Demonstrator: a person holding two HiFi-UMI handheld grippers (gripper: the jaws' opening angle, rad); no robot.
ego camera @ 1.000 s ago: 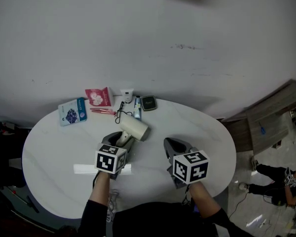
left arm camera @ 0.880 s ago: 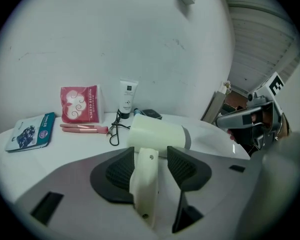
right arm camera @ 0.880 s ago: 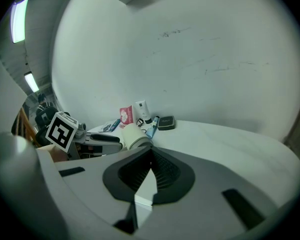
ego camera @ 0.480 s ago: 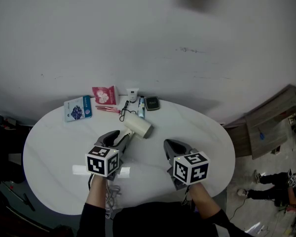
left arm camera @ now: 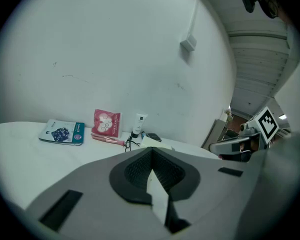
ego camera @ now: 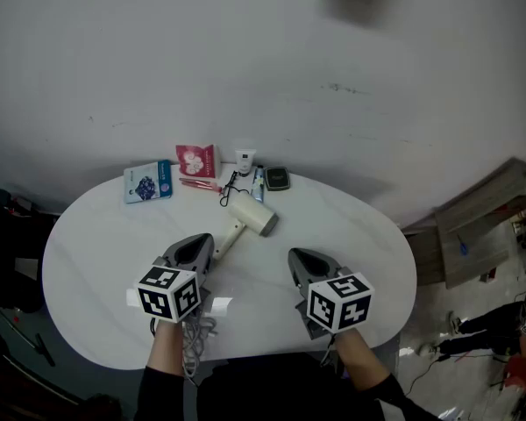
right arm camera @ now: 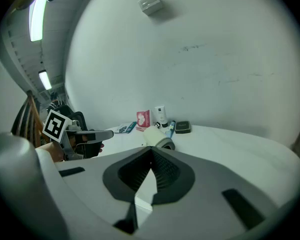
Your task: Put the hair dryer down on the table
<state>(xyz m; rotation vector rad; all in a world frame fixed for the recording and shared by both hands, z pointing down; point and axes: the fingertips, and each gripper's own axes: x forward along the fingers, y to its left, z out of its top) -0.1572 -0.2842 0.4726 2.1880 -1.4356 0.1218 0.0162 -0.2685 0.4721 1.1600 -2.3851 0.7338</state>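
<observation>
The cream hair dryer (ego camera: 248,220) lies on its side on the white oval table (ego camera: 368,235), its handle pointing toward me and its black cord (ego camera: 228,188) trailing to the back. My left gripper (ego camera: 195,246) sits just short of the handle's end, shut and with nothing in it. My right gripper (ego camera: 304,260) rests to the right of the dryer, also shut and holding nothing. The dryer's barrel (right arm camera: 159,137) shows past the closed jaws in the right gripper view. In the left gripper view only its top (left arm camera: 155,141) peeks over my left gripper (left arm camera: 151,156).
Along the table's back edge lie a blue packet (ego camera: 149,181), a red packet (ego camera: 195,160), a pink pen (ego camera: 200,184), a white tube (ego camera: 245,160), a blue tube (ego camera: 259,185) and a dark compact (ego camera: 276,179). A white strip (ego camera: 217,304) lies near my left hand.
My left gripper has drawn back from the dryer's handle toward me and shut. The dryer stays lying on the table. The right gripper has hardly moved.
</observation>
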